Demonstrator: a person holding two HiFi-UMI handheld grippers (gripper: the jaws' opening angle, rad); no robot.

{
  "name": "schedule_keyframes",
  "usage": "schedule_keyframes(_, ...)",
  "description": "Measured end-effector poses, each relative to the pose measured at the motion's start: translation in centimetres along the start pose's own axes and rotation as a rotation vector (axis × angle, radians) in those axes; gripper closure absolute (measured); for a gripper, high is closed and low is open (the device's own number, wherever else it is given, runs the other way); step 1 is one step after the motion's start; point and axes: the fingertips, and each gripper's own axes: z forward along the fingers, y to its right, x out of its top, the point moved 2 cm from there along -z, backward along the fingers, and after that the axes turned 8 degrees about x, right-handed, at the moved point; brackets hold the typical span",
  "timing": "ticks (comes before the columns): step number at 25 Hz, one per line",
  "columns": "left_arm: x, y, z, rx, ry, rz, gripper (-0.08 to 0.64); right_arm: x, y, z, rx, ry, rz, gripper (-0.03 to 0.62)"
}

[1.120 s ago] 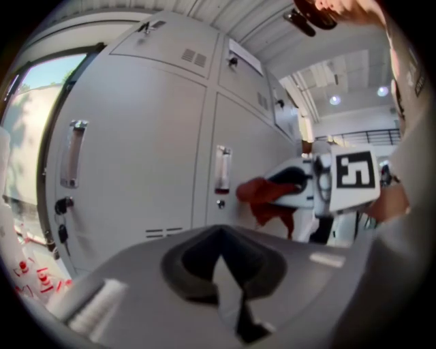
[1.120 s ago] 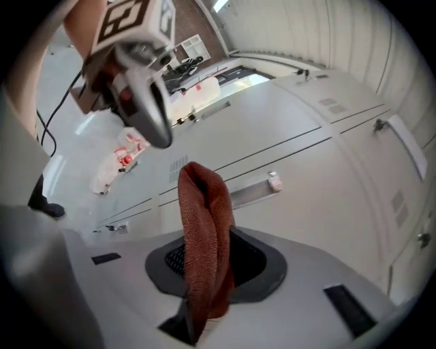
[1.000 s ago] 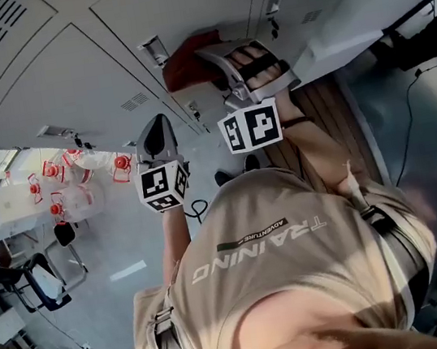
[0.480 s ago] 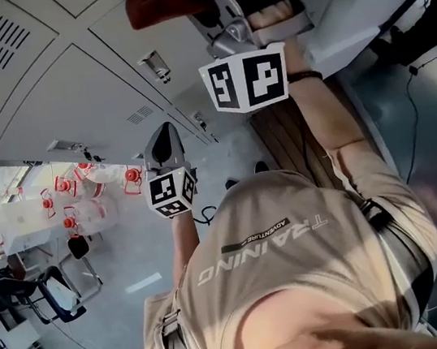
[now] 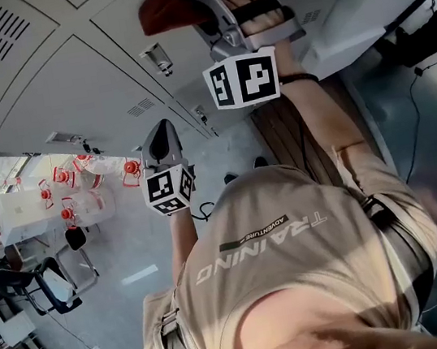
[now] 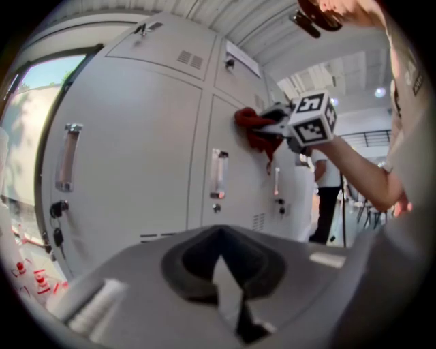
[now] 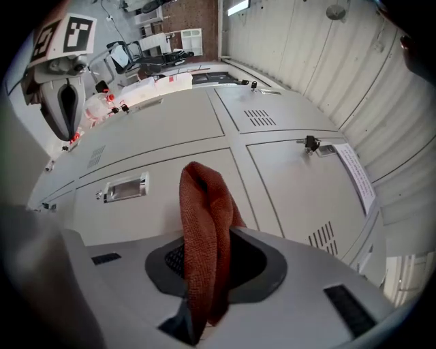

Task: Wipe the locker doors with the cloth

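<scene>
A red cloth [image 5: 166, 10] is pressed against a grey locker door [image 5: 102, 61], and my right gripper [image 5: 191, 1] is shut on it. In the right gripper view the cloth [image 7: 206, 232] hangs folded out of the jaws in front of the door [image 7: 170, 153], with a door handle [image 7: 124, 188] to its left. My left gripper [image 5: 160, 131] is held lower and apart from the lockers, its jaws together with nothing between them. The left gripper view shows the right gripper [image 6: 281, 124] and the cloth [image 6: 256, 131] up on the door.
Locker doors have handles [image 6: 218, 174], vents and a paper label [image 7: 354, 169]. A person in a white shirt [image 6: 328, 194] stands further along the row. A table with red-capped bottles [image 5: 69, 189] and a chair [image 5: 39, 287] stand at the left. Cables lie on the floor [image 5: 416, 97].
My right gripper carried the cloth up the locker door, then eased slightly back down. The left gripper stayed almost where it was.
</scene>
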Motion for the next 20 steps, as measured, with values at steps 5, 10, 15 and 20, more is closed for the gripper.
schedule_keyframes(5, 0.1, 0.7, 0.7, -0.023, -0.001, 0.003, 0.554, -1.6, -5.7, 0.3, 0.122, -0.028, 0.031, 0.506)
schedule_keyframes(10, -0.2, 1.7, 2.0, -0.053, -0.012, 0.007, 0.554, -3.0, -11.7, 0.7, 0.250, -0.055, 0.078, 0.506)
schedule_keyframes(15, -0.5, 2.5, 3.0, -0.067, -0.021, 0.007, 0.554, -4.5, -18.4, 1.3, 0.376, -0.069, 0.073, 0.506)
schedule_keyframes(20, -0.8, 2.7, 3.5, -0.065, -0.035, 0.009, 0.554, -6.3, -25.5, 1.8, 0.503, -0.088, 0.064, 0.506)
